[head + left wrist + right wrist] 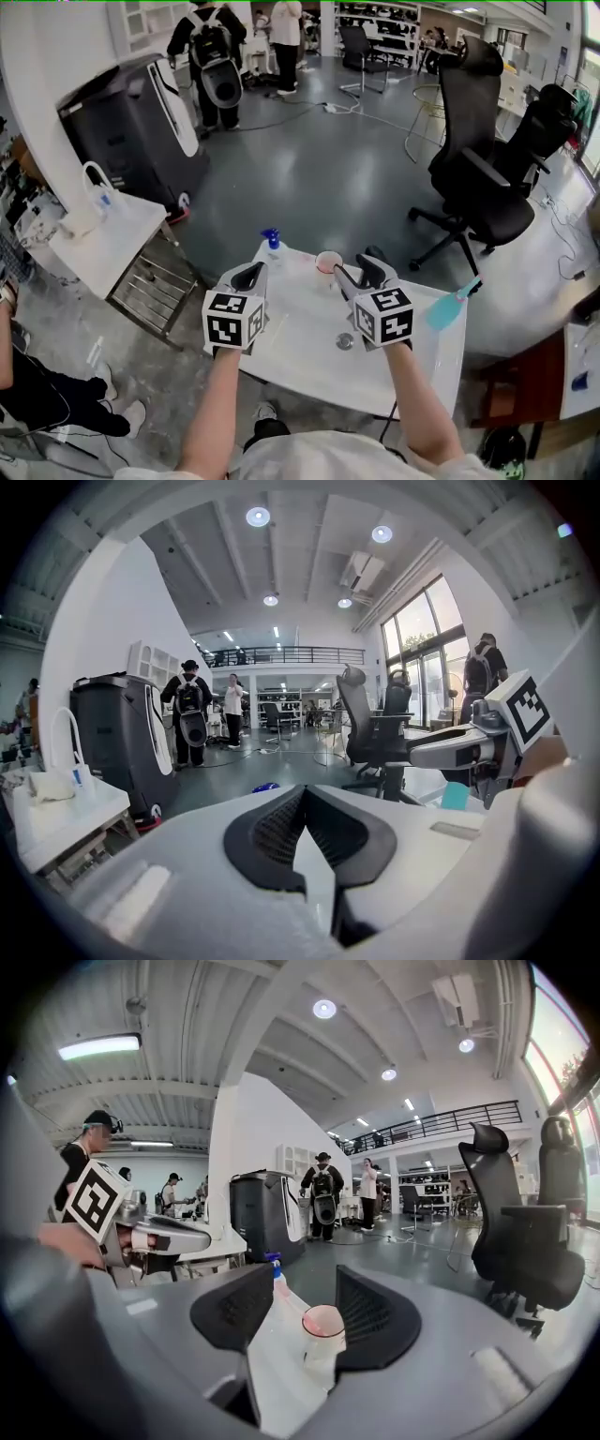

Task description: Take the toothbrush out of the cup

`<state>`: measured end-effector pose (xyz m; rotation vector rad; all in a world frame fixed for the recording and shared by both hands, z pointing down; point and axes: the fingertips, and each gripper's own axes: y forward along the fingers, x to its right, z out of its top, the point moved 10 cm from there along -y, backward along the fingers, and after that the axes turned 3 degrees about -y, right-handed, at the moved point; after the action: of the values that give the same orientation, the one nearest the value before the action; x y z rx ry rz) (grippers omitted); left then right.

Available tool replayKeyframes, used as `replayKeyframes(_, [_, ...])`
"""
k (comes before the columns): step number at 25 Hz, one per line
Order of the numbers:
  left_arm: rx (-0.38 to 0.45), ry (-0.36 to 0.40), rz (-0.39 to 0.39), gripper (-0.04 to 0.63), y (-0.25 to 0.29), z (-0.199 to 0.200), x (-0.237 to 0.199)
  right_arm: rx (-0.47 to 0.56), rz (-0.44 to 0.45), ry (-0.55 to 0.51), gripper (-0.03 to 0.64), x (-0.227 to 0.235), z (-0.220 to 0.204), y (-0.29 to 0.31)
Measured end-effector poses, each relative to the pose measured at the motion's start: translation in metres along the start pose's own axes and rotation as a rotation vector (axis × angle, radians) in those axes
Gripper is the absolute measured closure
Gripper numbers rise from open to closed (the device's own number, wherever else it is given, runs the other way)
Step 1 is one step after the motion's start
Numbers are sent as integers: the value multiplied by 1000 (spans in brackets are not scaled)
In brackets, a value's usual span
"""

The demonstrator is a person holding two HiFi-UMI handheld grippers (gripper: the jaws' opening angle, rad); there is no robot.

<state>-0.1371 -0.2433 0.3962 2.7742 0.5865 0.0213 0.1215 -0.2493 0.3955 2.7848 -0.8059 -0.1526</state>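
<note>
A small pink-rimmed cup (328,262) stands near the far edge of the white table (309,352). In the right gripper view the cup (322,1322) sits just ahead, in line with the gap between the jaws, and no toothbrush shows in it. My right gripper (360,273) (303,1283) is open with nothing touching its pads. At the left, my left gripper (248,275) (305,795) is shut and empty, with its pads meeting at the tips. A teal, paddle-shaped item (448,307) lies at the table's right edge.
A blue-capped spray bottle (272,240) stands left of the cup. A small round thing (345,341) lies on the table near me. Black office chairs (473,178) stand to the right, and a black machine (131,131) and a white side table (103,239) to the left. People stand at the back.
</note>
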Motion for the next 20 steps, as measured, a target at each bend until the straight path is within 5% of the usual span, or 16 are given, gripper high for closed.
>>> replayKeyframes(20, [-10, 71, -283, 592, 54, 25, -88, -17, -284, 68, 428, -38, 27, 54])
